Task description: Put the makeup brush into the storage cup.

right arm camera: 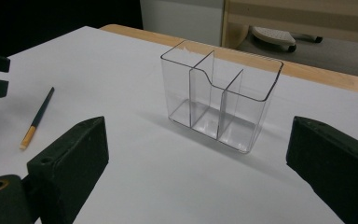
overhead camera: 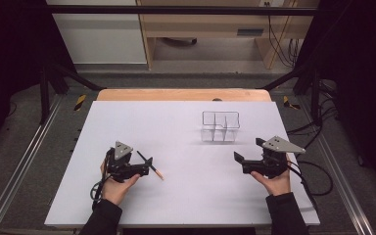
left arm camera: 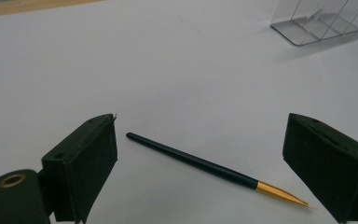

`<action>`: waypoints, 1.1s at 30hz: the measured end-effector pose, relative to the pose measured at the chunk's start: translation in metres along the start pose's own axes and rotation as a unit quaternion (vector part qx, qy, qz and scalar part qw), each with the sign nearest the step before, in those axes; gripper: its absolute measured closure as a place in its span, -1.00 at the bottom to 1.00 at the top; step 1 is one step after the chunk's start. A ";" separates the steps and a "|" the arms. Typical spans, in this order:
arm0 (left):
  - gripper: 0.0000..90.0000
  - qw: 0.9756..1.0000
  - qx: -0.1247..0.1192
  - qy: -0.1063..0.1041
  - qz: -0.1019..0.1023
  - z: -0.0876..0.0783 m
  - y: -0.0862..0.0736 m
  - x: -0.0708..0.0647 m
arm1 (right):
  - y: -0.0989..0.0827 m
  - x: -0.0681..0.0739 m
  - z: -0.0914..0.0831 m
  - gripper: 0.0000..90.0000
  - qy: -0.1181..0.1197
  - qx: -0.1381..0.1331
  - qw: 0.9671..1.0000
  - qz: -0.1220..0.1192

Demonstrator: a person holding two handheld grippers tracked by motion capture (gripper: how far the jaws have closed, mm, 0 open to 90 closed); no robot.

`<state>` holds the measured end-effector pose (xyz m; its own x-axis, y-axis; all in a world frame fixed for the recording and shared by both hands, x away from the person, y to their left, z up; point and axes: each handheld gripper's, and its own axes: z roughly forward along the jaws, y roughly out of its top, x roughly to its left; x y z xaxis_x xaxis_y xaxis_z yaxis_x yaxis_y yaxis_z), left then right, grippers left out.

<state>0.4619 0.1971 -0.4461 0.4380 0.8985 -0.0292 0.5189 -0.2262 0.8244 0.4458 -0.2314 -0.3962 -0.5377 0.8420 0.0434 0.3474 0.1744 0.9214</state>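
Brush with a dark handle and a gold ferrule lies flat on the white table, at about 8 o'clock from the table's centre in the high view, its fine tip pointing toward 4 o'clock. The left gripper sits low over it, jaws spread wide on either side of the brush without touching it; in the left gripper view the brush lies loose between the two black jaws, nearer the right one at its tip. A clear three-compartment organizer stands upright at about 1 o'clock from the centre, well apart from the brush. The right gripper, at about 4 o'clock, also has its jaws wide apart and holds nothing; in the right gripper view the organizer stands beyond the jaws, between them.
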 end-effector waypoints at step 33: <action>-0.33 0.997 0.079 0.008 -0.019 0.035 -0.016 -0.016 | -0.001 0.002 0.002 -0.88 0.003 0.004 1.000 -0.002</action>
<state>0.4720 0.1733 -0.4789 0.4040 0.9135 -0.0483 0.6453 -0.2472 0.7229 0.4456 -0.2292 -0.3980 -0.5441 0.8380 0.0417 0.3507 0.1820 0.9186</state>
